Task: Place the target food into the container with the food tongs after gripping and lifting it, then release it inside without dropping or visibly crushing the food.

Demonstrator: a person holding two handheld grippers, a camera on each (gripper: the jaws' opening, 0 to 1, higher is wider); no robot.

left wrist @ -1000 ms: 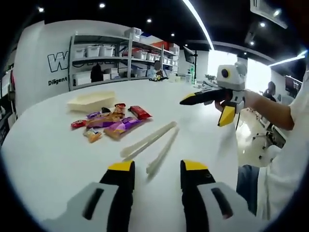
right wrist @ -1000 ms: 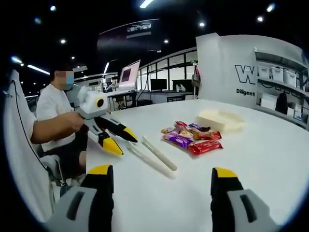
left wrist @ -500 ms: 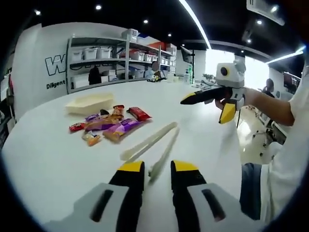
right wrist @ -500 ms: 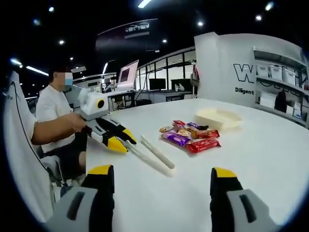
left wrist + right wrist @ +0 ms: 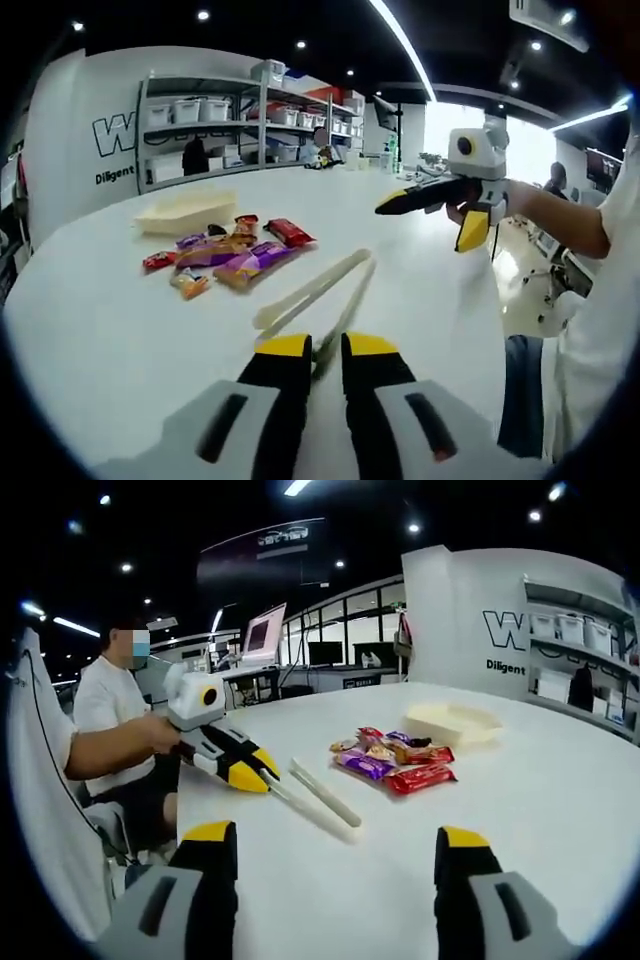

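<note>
My left gripper (image 5: 320,350) now has its jaws nearly closed, seemingly pinching one arm of the tongs (image 5: 318,290).

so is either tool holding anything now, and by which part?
The left tool is closed on the near end of the tongs, one arm only. The right tool is open, holding nothing.

Both views low over table (image 5: 120,330), facing opposite ways; share tongs (image 5: 315,290), snacks (image 5: 390,760).

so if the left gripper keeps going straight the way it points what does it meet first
The cream plastic food tongs lying on the white table: their near end already sits at the left gripper between its nearly closed jaws. Beyond the tongs the line looks free, though depth is unclear.
</note>
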